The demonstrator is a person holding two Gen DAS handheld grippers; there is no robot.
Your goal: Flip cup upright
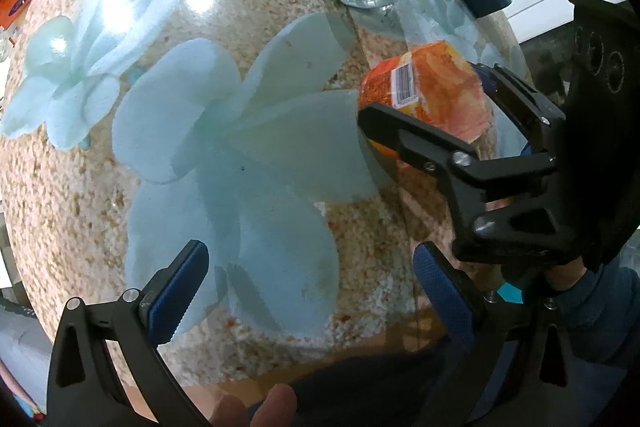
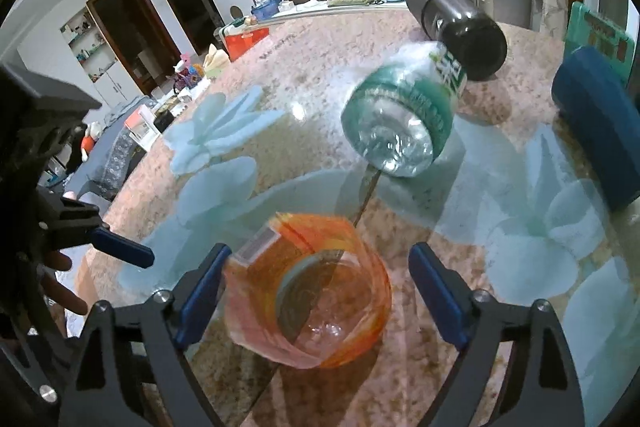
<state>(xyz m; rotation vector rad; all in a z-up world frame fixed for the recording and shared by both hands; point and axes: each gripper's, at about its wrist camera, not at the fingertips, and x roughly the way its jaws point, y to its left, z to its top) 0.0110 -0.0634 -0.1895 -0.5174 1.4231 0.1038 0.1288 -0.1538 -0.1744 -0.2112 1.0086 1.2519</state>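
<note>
Low in the frame, an orange plastic cup lies tilted between the right gripper's spread jaws; the left gripper hangs released, farther off.

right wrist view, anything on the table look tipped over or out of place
Yes. The orange cup lies on its side between the open right gripper, its mouth facing the camera. Behind it, the clear bottle with a green label also lies on its side on the glass-topped table.
</note>
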